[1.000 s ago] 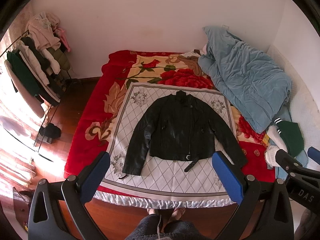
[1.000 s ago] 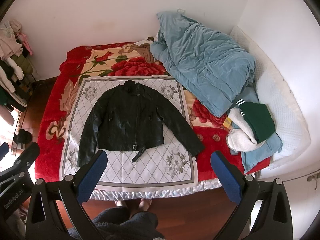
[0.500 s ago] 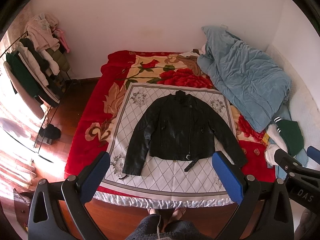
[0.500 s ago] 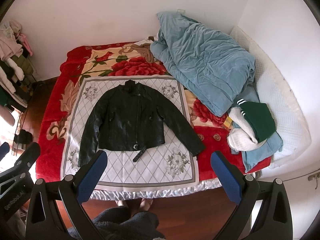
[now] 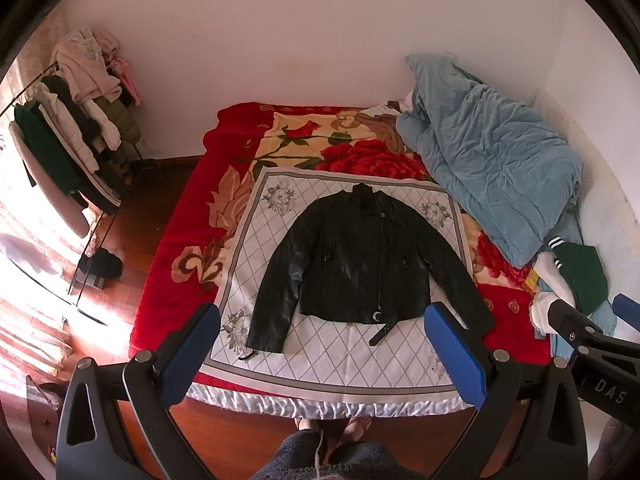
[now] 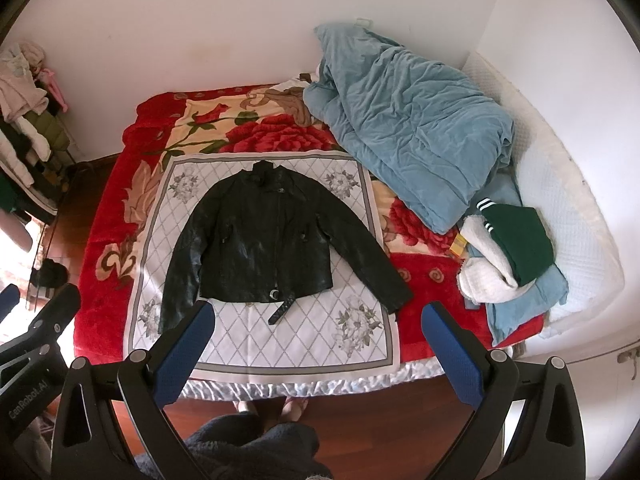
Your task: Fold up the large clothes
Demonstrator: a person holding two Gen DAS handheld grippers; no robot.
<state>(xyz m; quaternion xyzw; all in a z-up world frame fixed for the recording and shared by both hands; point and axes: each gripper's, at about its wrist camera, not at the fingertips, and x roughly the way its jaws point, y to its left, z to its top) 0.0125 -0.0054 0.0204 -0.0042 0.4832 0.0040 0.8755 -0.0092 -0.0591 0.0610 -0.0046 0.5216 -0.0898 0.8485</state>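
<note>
A black leather jacket (image 5: 360,264) lies flat and face up on a white patterned cloth (image 5: 340,352) on the bed, sleeves spread out, a belt strap loose at its hem. It also shows in the right wrist view (image 6: 264,248). My left gripper (image 5: 324,344) is open and empty, held high above the bed's near edge. My right gripper (image 6: 316,340) is open and empty too, at about the same height, to the right of the left one. Neither touches the jacket.
A crumpled blue quilt (image 5: 492,160) fills the bed's far right. A pile of green, white and blue clothes (image 6: 512,252) lies at the right edge. A loaded clothes rack (image 5: 68,148) stands left on the wooden floor. The person's feet (image 5: 336,432) are at the bed's near edge.
</note>
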